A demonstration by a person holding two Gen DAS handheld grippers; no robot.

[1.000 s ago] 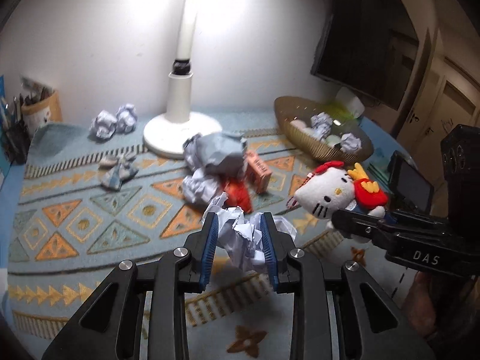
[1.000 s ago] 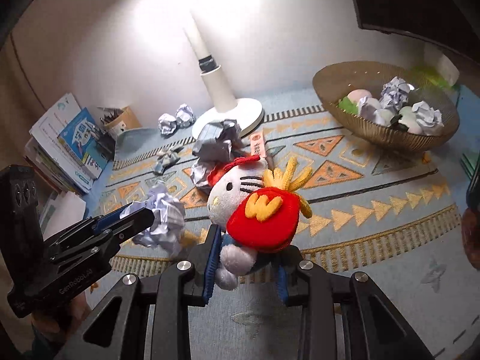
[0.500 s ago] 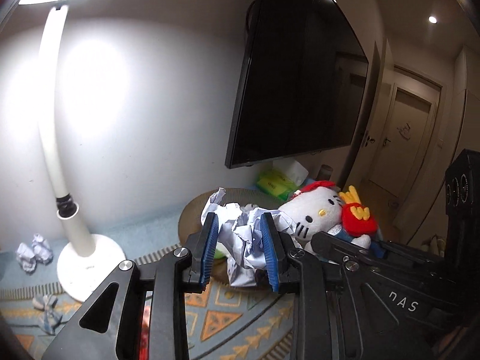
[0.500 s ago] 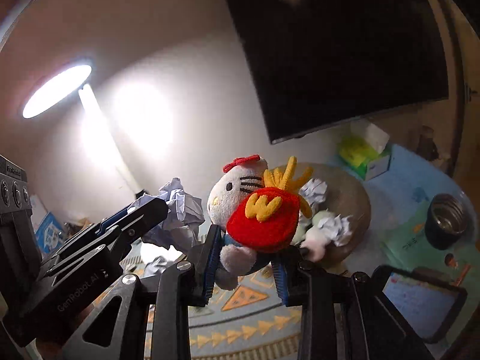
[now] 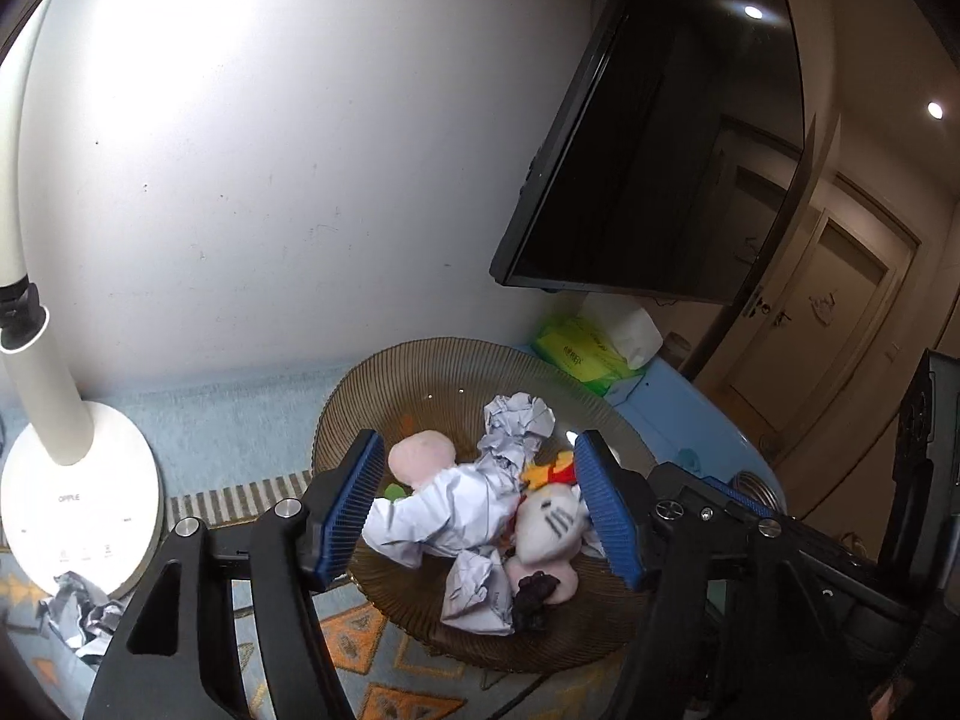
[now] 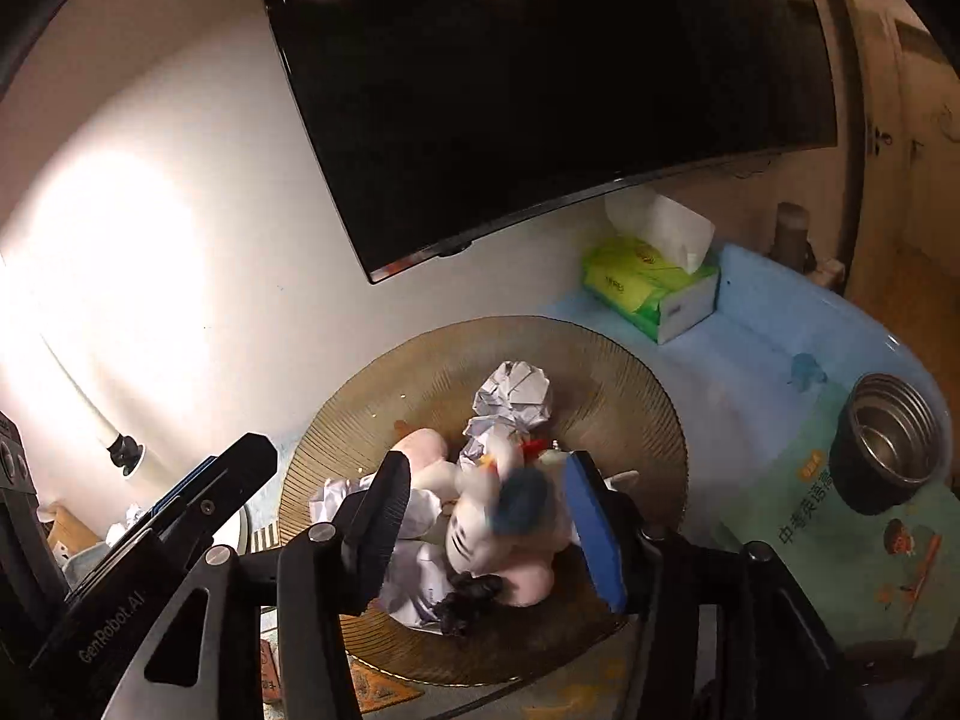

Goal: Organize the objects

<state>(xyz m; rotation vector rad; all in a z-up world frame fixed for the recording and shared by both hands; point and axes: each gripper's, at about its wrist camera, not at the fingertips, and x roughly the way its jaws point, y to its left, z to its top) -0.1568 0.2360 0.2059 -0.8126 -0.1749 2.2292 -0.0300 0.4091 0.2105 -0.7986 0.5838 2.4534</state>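
My left gripper (image 5: 480, 510) hangs over the brown woven basket (image 5: 420, 360), its jaws opening. The crumpled white paper (image 5: 450, 516) lies loose in the basket below, clear of the blue pads (image 5: 354, 510). My right gripper (image 6: 489, 522) is also above the basket (image 6: 540, 330), jaws opening. Between them the white cat plush (image 6: 480, 516), blurred, drops free onto the pile. In the left wrist view the plush (image 5: 552, 525) rests face up beside the paper. Each gripper shows at the edge of the other's view.
The basket also holds a crumpled paper ball (image 5: 519, 420), a pink soft thing (image 5: 420, 456) and a small black item. A green tissue box (image 6: 648, 288) and a steel cup (image 6: 888, 444) stand to the right. The lamp base (image 5: 78, 510) and loose paper (image 5: 78, 606) are left.
Both grippers travelled from the patterned mat to above the basket and tipped downward. Their jaws spread, and the paper and the plush left the pads and dropped into the basket.
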